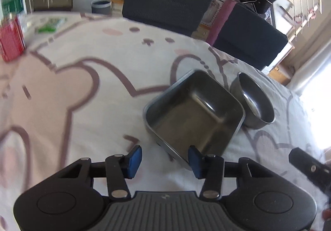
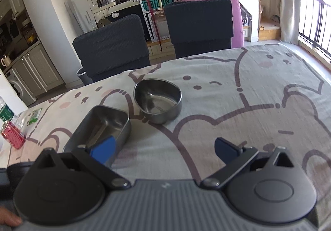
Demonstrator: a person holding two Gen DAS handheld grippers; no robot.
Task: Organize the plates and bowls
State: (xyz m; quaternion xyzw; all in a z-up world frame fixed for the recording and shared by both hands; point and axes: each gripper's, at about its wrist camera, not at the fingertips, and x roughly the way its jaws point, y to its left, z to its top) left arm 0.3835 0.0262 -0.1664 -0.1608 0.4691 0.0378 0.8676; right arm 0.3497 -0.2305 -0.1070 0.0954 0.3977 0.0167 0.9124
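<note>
At the far left of the table (image 2: 258, 78), clear of the work, stands a red can (image 2: 12, 134). Next comes your left gripper (image 1: 165, 160): its blue pads stand partly apart with nothing between them, and the right-hand pad (image 1: 195, 161) sits against or just over the near rim of the square steel dish (image 1: 193, 111). The wrist view is smeared with motion, so I cannot tell whether that pad touches the rim or only overlaps it in line of sight.

The dish rests on the cartoon-print cloth (image 2: 227, 119), and just to its right, nearly touching in the left wrist view, sits the round steel bowl (image 2: 158, 102); both appear empty. Further right, your right gripper (image 2: 165, 148) hangs spread wide and empty above bare cloth, near both vessels.

The likely trouble is the grip on that thin, slick rim: pinch only a corner and the dish may pivot or slip out when you lift. Push forward while closing and the dish could slide on the cloth and knock the bowl beside it. The loose cloth may also bunch under either vessel if you drag rather than lift.
</note>
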